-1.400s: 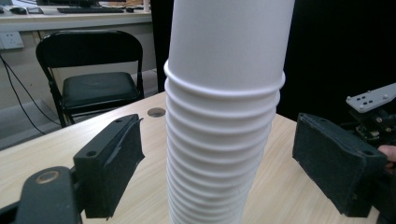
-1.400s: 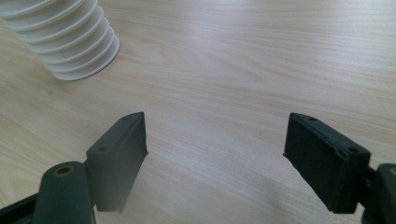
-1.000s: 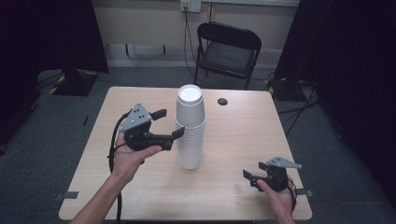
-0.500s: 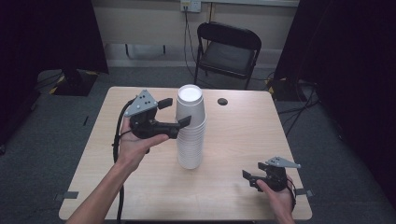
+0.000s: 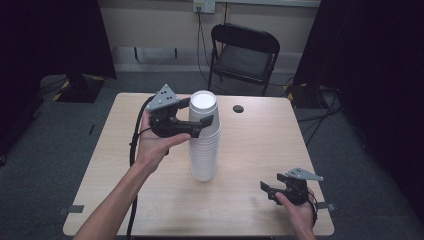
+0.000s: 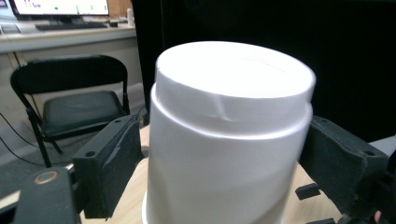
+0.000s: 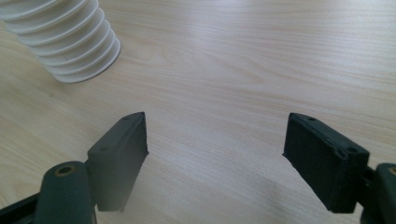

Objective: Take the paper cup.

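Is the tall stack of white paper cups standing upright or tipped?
Upright: the stack of white paper cups stands base-up on the wooden table, the left gripper straddling its top.

Right claw spread (above table); cup stack top-left.

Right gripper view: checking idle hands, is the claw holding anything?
No, the right claw stands open above the bare light wooden table, apart from the white ribbed paper cup stack.
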